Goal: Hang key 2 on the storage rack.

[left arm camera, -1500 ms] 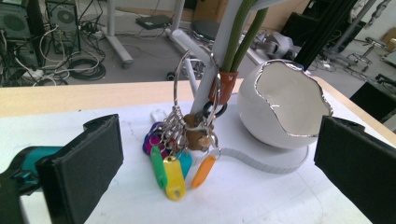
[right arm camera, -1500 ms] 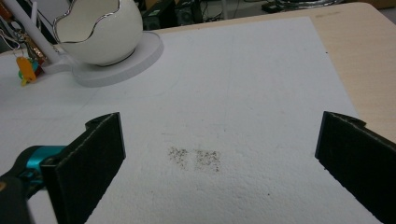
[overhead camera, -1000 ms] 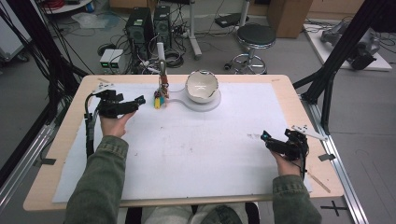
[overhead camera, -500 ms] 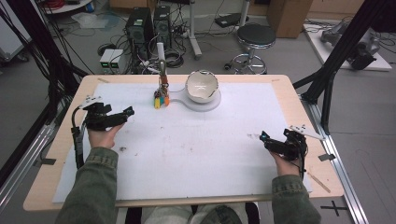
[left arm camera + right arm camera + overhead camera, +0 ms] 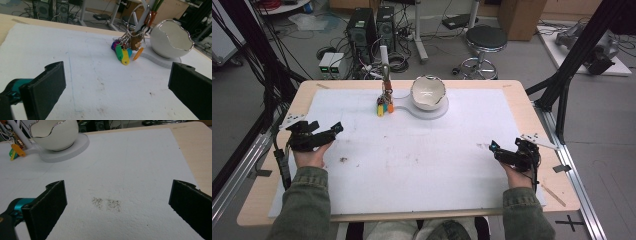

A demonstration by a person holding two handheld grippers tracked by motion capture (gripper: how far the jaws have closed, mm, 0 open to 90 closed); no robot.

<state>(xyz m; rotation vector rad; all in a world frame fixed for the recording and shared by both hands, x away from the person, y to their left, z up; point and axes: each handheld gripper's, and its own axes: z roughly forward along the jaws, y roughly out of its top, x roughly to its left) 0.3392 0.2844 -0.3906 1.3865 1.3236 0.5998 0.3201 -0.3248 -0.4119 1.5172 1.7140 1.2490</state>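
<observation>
A bunch of keys with coloured tags (image 5: 384, 105) (image 5: 124, 50) hangs from a slim stand at the back of the white mat (image 5: 412, 165). Beside it a white egg-shaped bowl (image 5: 428, 91) (image 5: 172, 37) (image 5: 53, 131) sits on a flat white base (image 5: 439, 111) (image 5: 72, 148). My left gripper (image 5: 332, 133) (image 5: 117, 75) is held over the mat's left side, well short of the keys, open and with nothing in it. My right gripper (image 5: 495, 149) (image 5: 117, 195) rests near the mat's right edge, jaws wide apart over a smudged patch, also holding nothing.
The mat covers a wooden table (image 5: 532, 107) whose bare border shows all round. Black frame posts (image 5: 562, 95) stand at the table's right and left. Behind the table are computer towers (image 5: 364, 27), cables and a stool (image 5: 484, 40).
My left gripper has drawn back from beside the keys, moving left and toward the person's side of the table. The right gripper has stayed in place.
</observation>
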